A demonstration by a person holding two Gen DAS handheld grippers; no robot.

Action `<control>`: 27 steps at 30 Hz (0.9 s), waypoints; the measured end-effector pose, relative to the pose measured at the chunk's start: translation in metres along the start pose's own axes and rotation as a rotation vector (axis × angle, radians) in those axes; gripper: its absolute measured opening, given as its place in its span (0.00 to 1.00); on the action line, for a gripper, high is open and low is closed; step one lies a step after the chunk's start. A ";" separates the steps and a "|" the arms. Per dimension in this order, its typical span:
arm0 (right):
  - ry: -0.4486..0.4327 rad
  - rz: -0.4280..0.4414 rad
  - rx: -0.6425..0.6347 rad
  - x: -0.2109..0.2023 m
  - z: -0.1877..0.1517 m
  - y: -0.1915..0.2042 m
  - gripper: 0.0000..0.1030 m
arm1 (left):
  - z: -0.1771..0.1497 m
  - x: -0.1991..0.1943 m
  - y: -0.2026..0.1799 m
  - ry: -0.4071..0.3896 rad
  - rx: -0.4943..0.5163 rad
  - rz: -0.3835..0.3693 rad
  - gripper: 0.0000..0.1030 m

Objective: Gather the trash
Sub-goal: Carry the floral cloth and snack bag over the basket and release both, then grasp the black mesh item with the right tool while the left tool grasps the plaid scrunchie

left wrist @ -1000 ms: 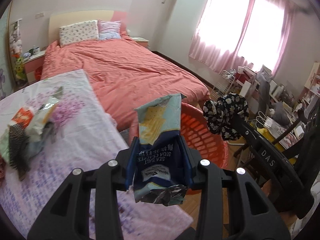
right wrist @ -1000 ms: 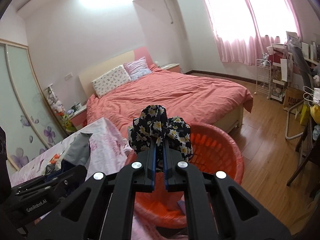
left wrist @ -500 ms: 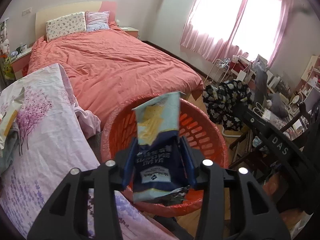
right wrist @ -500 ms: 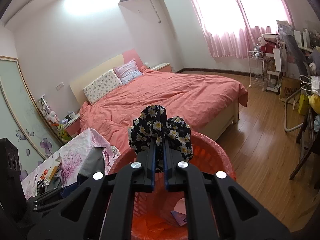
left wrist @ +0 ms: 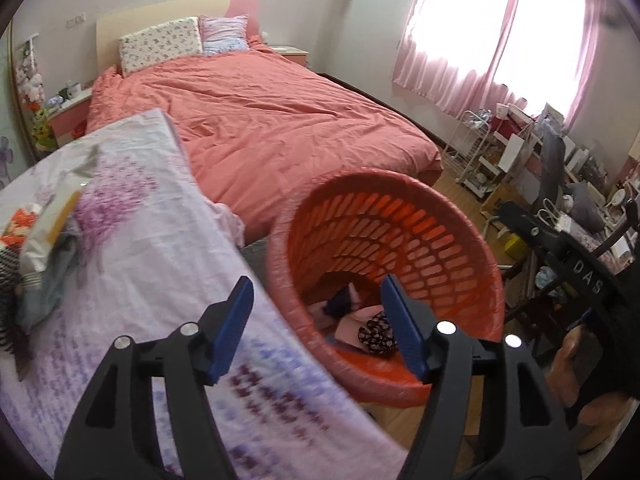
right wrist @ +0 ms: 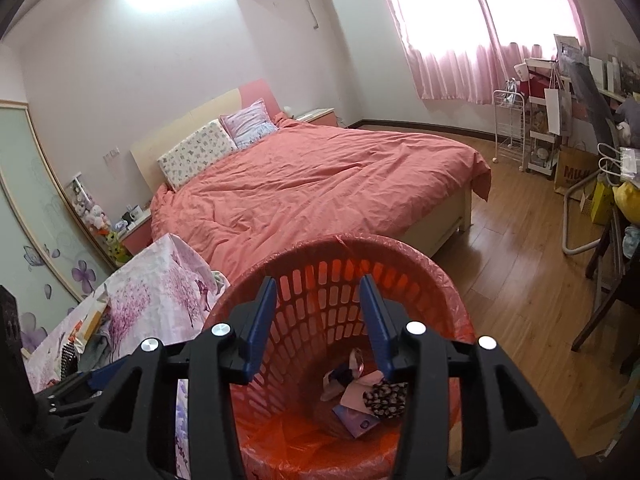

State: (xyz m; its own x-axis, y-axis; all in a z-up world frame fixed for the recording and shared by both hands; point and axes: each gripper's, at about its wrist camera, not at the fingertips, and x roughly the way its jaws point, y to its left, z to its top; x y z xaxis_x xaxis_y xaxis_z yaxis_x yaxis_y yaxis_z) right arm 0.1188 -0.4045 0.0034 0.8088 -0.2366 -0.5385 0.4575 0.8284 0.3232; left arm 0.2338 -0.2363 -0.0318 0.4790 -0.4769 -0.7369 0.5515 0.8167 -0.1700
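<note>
1. Left gripper [left wrist: 318, 320]: jaws have just been opening, now wide, nothing between them; poised over the near rim of the basket, beside the table's right edge.
2. Right gripper [right wrist: 320, 320]: jaws have just been opening, moderately wide, empty; over the basket mouth.
3. Basket [right wrist: 448, 292]: orange, lined; flowered cloth [right wrist: 386, 394] and wrappers [right wrist: 356, 420] lie at its bottom. Drop judged complete.
4. Table [left wrist: 160, 248]: remaining trash [left wrist: 44, 236] at its far left edge. Advice: lift both grippers clear of the rim before swinging left, so the liner is not snagged.
</note>
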 end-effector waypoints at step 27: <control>0.105 0.122 -0.266 -0.017 -0.057 0.125 0.43 | -0.093 -0.151 0.253 -0.085 -0.325 0.465 0.73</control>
State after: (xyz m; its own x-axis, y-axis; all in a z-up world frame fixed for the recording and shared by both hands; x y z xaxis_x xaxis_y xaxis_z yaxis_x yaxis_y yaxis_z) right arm 0.1409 -0.2682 0.0084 0.8027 -0.0844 -0.5903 0.2353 0.9545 0.1834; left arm 0.2372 0.0724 -0.0242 0.6817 -0.0575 -0.7293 0.0382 0.9983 -0.0430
